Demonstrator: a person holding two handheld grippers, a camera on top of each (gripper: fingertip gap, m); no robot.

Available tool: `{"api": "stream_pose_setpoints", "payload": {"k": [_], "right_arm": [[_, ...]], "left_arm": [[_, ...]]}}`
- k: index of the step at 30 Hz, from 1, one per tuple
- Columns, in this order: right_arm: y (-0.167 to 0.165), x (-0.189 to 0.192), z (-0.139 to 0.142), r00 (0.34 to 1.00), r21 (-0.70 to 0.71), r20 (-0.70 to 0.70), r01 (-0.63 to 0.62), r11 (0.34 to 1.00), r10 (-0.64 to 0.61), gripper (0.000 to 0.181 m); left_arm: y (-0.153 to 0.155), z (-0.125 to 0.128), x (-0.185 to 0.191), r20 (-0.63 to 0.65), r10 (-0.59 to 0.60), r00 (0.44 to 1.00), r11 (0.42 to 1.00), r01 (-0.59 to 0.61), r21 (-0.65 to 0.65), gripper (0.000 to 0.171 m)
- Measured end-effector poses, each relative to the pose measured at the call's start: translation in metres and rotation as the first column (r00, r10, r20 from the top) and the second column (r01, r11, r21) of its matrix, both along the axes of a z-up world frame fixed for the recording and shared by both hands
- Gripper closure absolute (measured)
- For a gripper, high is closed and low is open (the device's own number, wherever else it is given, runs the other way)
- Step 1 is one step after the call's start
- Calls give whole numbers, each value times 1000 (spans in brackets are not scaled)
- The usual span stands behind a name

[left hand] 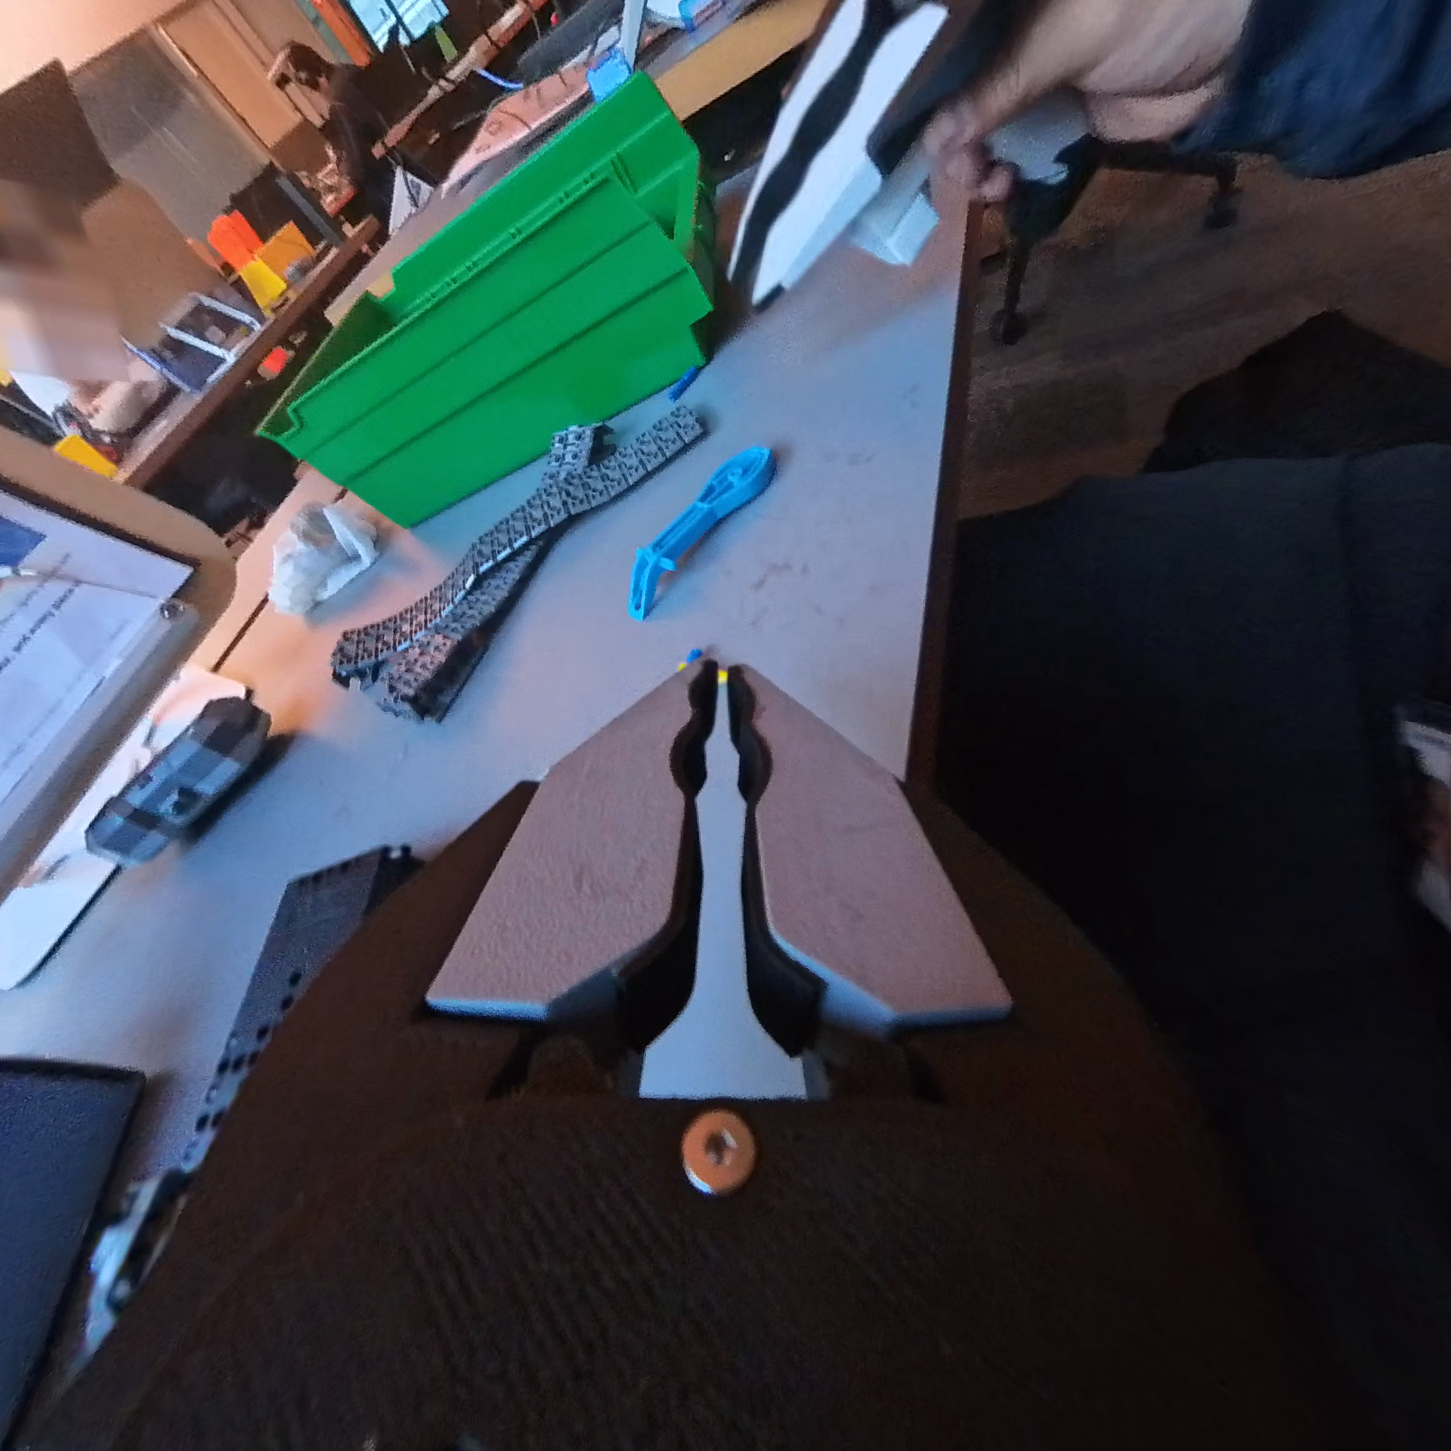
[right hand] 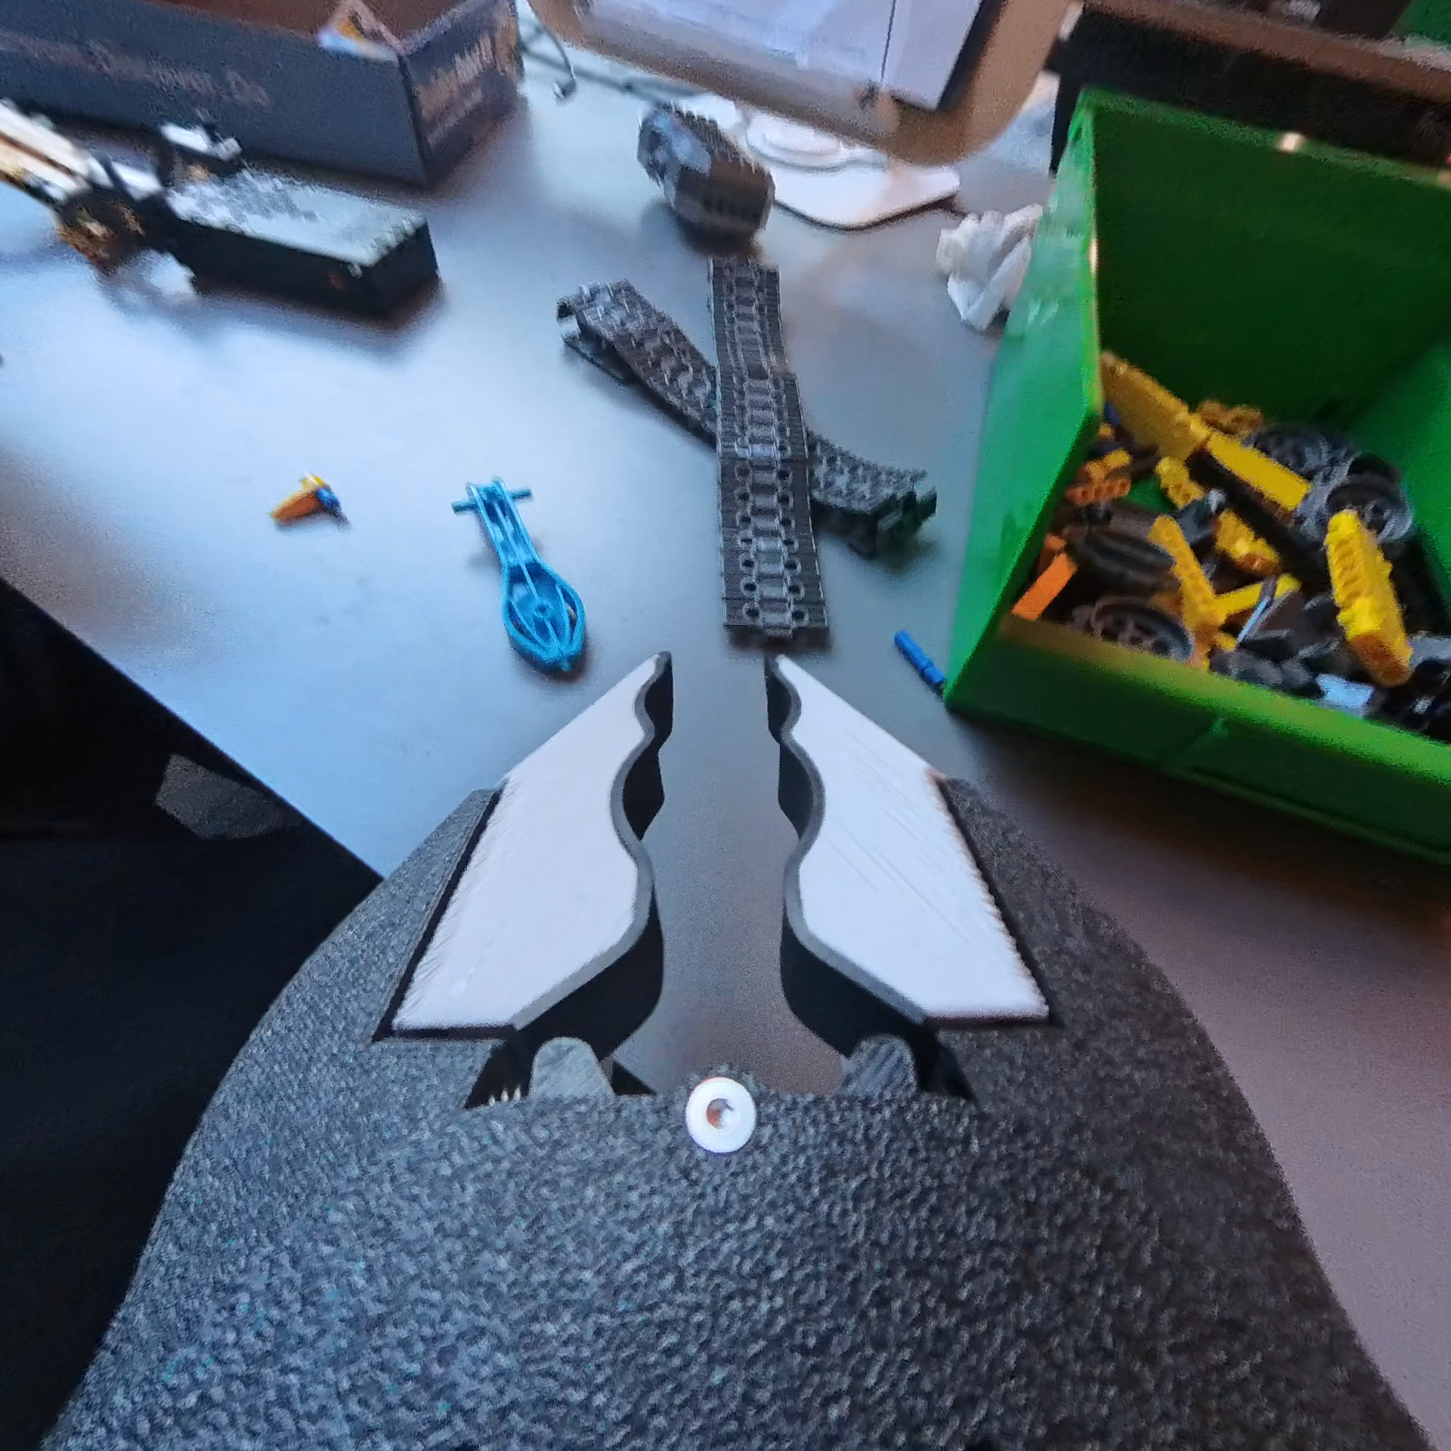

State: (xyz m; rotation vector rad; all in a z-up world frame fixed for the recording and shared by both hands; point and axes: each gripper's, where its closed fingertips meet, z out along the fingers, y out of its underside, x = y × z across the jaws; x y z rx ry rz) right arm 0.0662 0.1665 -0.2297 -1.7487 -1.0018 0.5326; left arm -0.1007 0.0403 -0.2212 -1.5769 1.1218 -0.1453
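My left gripper (left hand: 716, 677) is low over the grey table (left hand: 824, 565) near its edge, fingertips almost together. A small yellow and blue piece (left hand: 691, 659) shows right at the tips. In the right wrist view that piece (right hand: 308, 500) lies on the table with no gripper touching it. My right gripper (right hand: 718, 667) is open and empty, just short of the near end of a dark tread strip (right hand: 773, 550). A blue plastic tool (right hand: 526, 581) lies to its left and also shows in the left wrist view (left hand: 703, 510).
A green bin (right hand: 1036, 471) of yellow and black parts stands at the right; it also shows in the left wrist view (left hand: 510, 314). A blue pin (right hand: 919, 659) lies by it. Crossed tread strips (left hand: 510, 550), crumpled tissue (right hand: 985, 259), a dark toy car (right hand: 707, 184) and a long black model (right hand: 298, 235) lie behind. The tips of one gripper are about 20 cm away from the tips of the other. From either gripper's tips it is about 35 cm to the dark toy car (right hand: 707, 184).
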Motion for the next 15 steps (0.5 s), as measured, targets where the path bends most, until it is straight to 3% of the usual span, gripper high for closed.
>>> {"api": "stream_pose_setpoints", "payload": {"k": [7, 15], "right_arm": [[-35, -53, 41, 962, -84, -205, -199, 976, 179, 152], [-49, -123, 34, 925, -85, -78, -377, 922, 371, 149]], "left_arm": [[-21, -1, -28, 53, 37, 998, 998, -34, -56, 168], [-17, -3, -31, 70, 51, 996, 993, -44, -106, 171]]}}
